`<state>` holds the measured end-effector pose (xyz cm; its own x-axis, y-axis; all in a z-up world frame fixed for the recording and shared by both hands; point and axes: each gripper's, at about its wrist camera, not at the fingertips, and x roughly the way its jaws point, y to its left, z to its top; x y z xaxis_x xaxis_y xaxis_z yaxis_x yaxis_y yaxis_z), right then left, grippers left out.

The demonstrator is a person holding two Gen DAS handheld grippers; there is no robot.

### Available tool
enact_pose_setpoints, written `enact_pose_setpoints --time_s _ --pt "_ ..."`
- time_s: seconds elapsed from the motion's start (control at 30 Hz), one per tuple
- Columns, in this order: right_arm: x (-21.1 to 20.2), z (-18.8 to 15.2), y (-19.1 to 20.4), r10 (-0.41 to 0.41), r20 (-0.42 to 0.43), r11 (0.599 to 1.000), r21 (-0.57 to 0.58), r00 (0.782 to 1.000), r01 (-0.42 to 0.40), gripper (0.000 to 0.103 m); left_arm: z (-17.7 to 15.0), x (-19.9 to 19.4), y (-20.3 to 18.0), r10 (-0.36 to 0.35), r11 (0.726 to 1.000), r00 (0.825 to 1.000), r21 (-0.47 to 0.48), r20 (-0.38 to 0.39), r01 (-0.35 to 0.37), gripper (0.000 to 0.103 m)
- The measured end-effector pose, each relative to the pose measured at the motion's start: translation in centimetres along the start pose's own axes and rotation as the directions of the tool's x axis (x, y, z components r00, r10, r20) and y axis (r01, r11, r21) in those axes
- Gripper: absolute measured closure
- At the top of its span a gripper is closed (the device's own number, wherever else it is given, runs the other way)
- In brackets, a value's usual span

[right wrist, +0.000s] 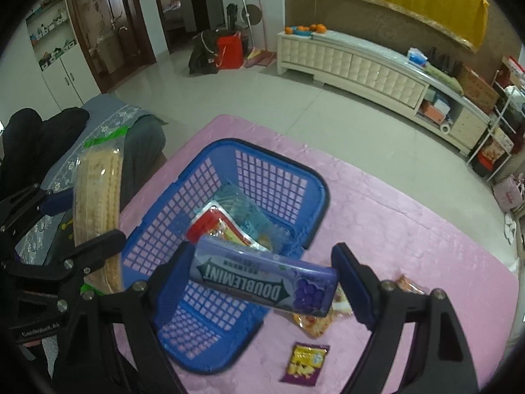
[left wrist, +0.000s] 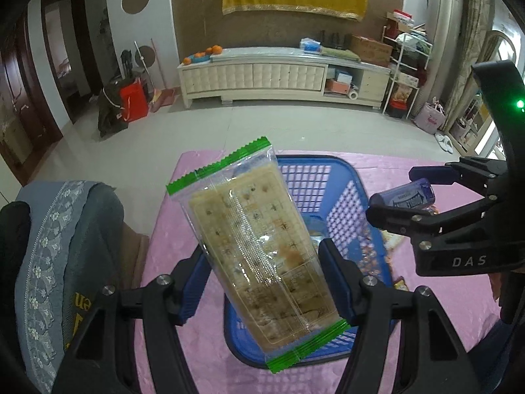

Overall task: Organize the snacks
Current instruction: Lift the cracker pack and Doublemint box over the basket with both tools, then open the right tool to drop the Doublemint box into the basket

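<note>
a: left gripper [left wrist: 264,282] state?

b: clenched on the cracker pack [left wrist: 252,246]. the clear pack with green sealed ends is pinched at its sides between the blue pads [left wrist: 338,282] and held tilted, top end toward 11 o'clock, above the blue basket [left wrist: 347,197] in the left wrist view. in the right wrist view the same pack [right wrist: 98,216] is seen edge-on at 9 o'clock, left of the basket [right wrist: 272,177].

a: right gripper [right wrist: 262,282]?

b: grasping the purple doublemint gum box [right wrist: 262,279]. the box is spanned lengthwise between the two pads, print upside down, grape picture at the 3 o'clock end. it is held over the near right edge of the basket. in the left wrist view that gripper [left wrist: 397,193] is seen at 3 o'clock with the box [left wrist: 407,197] between its fingers.

a: basket contents?

b: a red-edged packet [right wrist: 216,226] and a light blue packet [right wrist: 239,207] are seen inside, partly hidden by the gum box. exact count cannot be told.

a: anything loose on the table?

b: pink tablecloth [right wrist: 410,229] is spread under everything. a small purple-and-yellow packet [right wrist: 306,364] is lying at 6 o'clock, apart from the basket. an orange-patterned packet [right wrist: 315,323] is lying just beside the basket, under the gum box, partly covered.

a: surroundings?

b: a grey lace-trimmed cover [left wrist: 59,246] is seen at 9 o'clock of the table.
</note>
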<state>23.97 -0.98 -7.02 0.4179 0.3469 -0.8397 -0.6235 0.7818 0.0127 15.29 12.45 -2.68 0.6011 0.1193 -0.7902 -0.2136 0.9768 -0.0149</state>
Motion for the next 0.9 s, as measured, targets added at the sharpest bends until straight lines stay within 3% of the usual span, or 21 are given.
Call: enact_pose_setpoints --time_s 0.4,0.6,0.73,0.9 --pt "5.3 3.0 -0.1 0.036 -0.057 0.999 0.041 0.998 -0.034 0.016 0.5 3.1 1.8 0.003 1.000 0.999 -0.013 -0.034 -0.003 0.040" --pt "6.1 4.1 -0.8 0.035 -0.028 0.996 0.085 0.999 -0.033 0.015 1.4 4.0 2.9 -0.011 0.999 0.999 -0.047 -0.043 0.009 0.040" --pt "5.9 4.1 -1.2 0.005 -0.014 0.995 0.099 1.000 -0.004 0.000 1.1 4.1 3.0 -0.010 0.999 0.999 -0.051 -0.048 0.007 0.040" --pt "5.5 3.9 -1.1 -0.031 -0.021 0.995 0.094 0.999 0.033 0.000 0.8 3.7 2.7 -0.014 0.999 0.998 -0.046 -0.057 0.012 0.040"
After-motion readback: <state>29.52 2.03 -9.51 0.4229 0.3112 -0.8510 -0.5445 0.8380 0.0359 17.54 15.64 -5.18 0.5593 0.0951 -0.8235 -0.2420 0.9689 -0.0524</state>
